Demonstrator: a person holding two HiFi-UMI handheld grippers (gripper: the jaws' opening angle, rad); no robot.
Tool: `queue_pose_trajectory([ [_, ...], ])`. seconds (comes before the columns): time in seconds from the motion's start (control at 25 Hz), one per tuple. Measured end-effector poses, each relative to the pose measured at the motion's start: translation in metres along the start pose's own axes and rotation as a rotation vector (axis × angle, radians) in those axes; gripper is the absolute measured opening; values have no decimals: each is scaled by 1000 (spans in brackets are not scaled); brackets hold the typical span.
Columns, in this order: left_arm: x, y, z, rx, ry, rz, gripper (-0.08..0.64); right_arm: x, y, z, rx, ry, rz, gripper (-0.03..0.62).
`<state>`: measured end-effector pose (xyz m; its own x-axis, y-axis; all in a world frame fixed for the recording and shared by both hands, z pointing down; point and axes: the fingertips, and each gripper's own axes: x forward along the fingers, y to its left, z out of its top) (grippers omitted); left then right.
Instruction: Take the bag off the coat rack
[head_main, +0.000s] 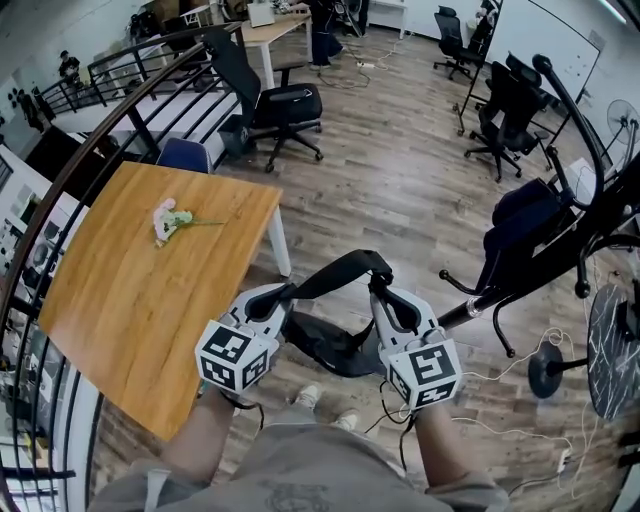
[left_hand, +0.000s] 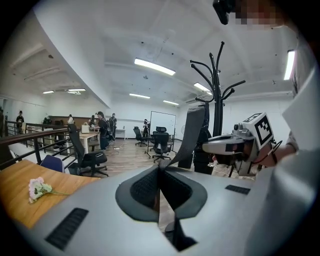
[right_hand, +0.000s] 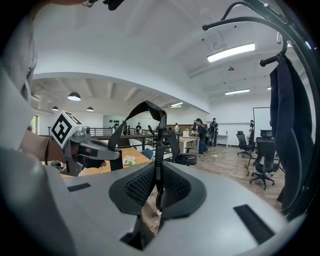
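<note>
pinching the strap (head_main: 335, 270) with the left gripper (head_main: 286, 296) and right gripper (head_main: 380, 291), fingers (right_hand: 140, 187) closed on it at either end; dangling the bag (head_main: 330, 348) below, midway between both, strap lying left to right, well clear of the rack (head_main: 480, 303) rightward.

Dark bag (head_main: 330, 345) — hanging by strap (head_main: 340, 270), coat rack (head_main: 470, 308) apart

The black fabric bag (head_main: 325, 345) hangs below and between the left gripper (head_main: 283, 297) and right gripper (head_main: 383, 295), its strap (head_main: 340, 270) in both. The rectangular wooden table (head_main: 130, 290), a small pink flower bunch (head_main: 168, 220) on it, lies left of them; the black metal coat rack (left_hand: 217, 115) stands to their right.
</note>
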<state>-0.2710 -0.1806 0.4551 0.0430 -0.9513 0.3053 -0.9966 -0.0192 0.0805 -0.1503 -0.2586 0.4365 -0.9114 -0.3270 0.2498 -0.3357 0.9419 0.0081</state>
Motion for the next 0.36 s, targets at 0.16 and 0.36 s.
queue_pose_trajectory([
  [0.16, 1, -2, 3, 7, -7, -13, 17, -4, -2, 0, 7, -4, -9, 58],
  [0.36, 6, -4, 8, 7, -14, -26, 17, -6, -2, 1, 7, -8, -15, 58],
])
